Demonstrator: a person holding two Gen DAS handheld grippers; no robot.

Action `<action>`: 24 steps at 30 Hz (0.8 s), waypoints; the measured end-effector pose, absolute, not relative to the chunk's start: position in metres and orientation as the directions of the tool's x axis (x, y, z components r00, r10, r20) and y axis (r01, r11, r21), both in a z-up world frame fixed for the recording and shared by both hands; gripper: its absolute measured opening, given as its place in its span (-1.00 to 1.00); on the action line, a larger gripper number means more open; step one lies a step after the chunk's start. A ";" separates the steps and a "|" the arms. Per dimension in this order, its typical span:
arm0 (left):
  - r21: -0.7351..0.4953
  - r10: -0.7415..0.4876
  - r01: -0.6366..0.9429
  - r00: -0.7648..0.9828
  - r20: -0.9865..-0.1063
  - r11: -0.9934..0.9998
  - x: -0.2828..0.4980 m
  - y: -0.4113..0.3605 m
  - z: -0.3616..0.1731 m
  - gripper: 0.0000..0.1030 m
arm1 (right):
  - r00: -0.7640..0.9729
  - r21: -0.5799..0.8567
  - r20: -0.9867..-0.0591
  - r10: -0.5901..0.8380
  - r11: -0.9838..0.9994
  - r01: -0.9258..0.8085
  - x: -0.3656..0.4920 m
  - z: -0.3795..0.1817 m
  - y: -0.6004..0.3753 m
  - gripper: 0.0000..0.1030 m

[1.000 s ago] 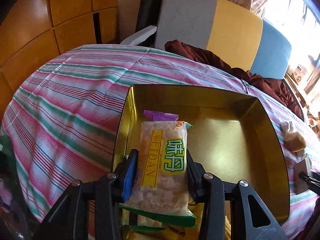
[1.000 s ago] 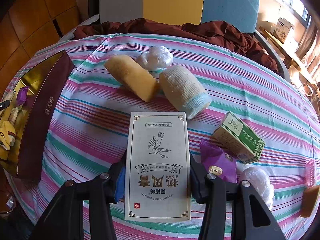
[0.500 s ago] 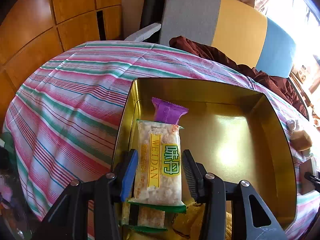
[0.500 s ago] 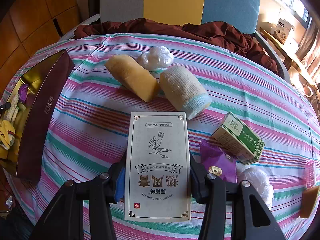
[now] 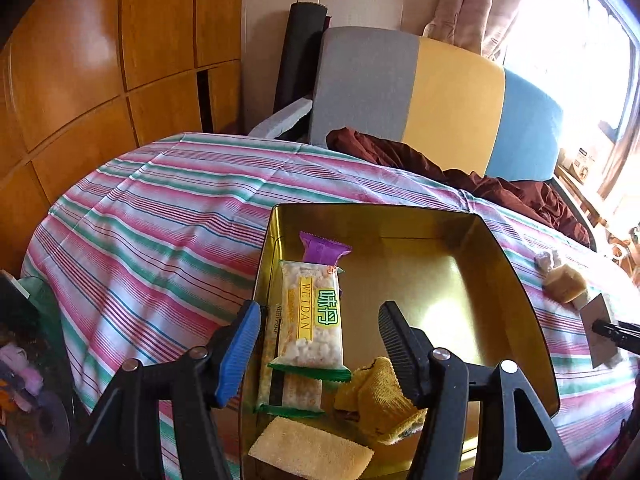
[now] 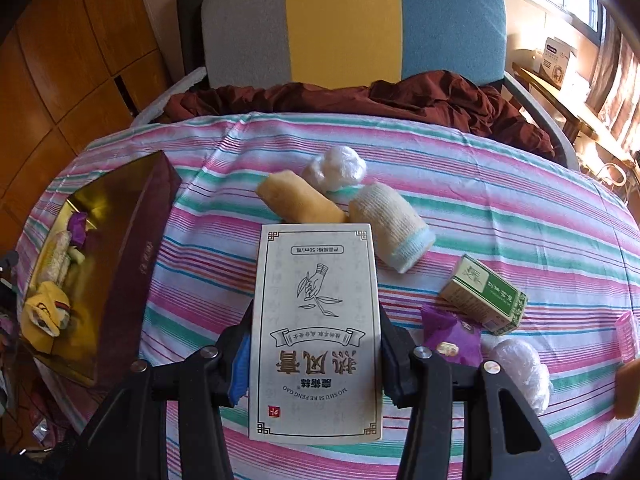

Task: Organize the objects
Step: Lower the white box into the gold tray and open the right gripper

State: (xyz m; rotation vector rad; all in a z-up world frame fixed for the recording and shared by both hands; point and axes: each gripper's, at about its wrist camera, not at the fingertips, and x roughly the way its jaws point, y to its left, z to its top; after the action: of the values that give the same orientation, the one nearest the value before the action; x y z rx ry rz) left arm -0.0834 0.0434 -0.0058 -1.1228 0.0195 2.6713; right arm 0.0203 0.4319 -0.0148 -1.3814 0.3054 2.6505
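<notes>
Since a second ago the left gripper (image 5: 320,320) has let go of the WEIDAN rice-cracker bar (image 5: 312,316) and pulled back; its jaws are opening, clear of the bar on both sides. In the left wrist view the bar lies inside the gold tin (image 5: 516,280) along its left wall, on top of a purple wrapper (image 5: 324,248) and a second green-edged bar (image 5: 292,392). A yellow knitted glove (image 5: 376,396) and a yellow sponge (image 5: 308,452) sit at the tin's near edge.

In the right wrist view the right gripper (image 6: 316,352) is clamped on the sides of a white ointment box (image 6: 316,332), held above the striped tablecloth (image 6: 500,208). Past the box lie a yellow roll (image 6: 300,200), a plastic-wrapped ball (image 6: 336,168) and a cream bandage roll (image 6: 392,224). To the right sit a green carton (image 6: 484,296) and a purple packet (image 6: 452,336). The tin stands at the cloth's left edge.
</notes>
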 end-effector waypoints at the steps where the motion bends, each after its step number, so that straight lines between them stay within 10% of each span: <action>1: -0.084 0.220 -0.228 -0.676 -0.704 -0.970 -0.081 0.041 -0.005 0.23 | -0.585 0.126 -0.811 0.010 -0.974 -0.190 0.016 -0.007 0.420 -0.01; 11: -0.121 0.227 -0.200 -0.681 -0.697 -0.972 -0.065 0.011 -0.007 0.23 | -0.567 0.207 -0.799 -0.202 -0.977 0.057 -0.080 0.017 0.280 -0.01; 24: -0.133 0.211 -0.167 -0.668 -0.713 -0.977 -0.057 -0.019 -0.022 0.23 | -0.361 0.400 -0.865 -0.348 -0.913 -0.078 -0.166 -0.066 0.203 0.01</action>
State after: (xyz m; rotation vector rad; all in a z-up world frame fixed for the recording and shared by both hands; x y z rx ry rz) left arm -0.0574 -0.0190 -0.0218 -1.1618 -0.0833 2.6929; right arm -0.1664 0.2028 -0.0659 -1.8564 0.6328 2.6661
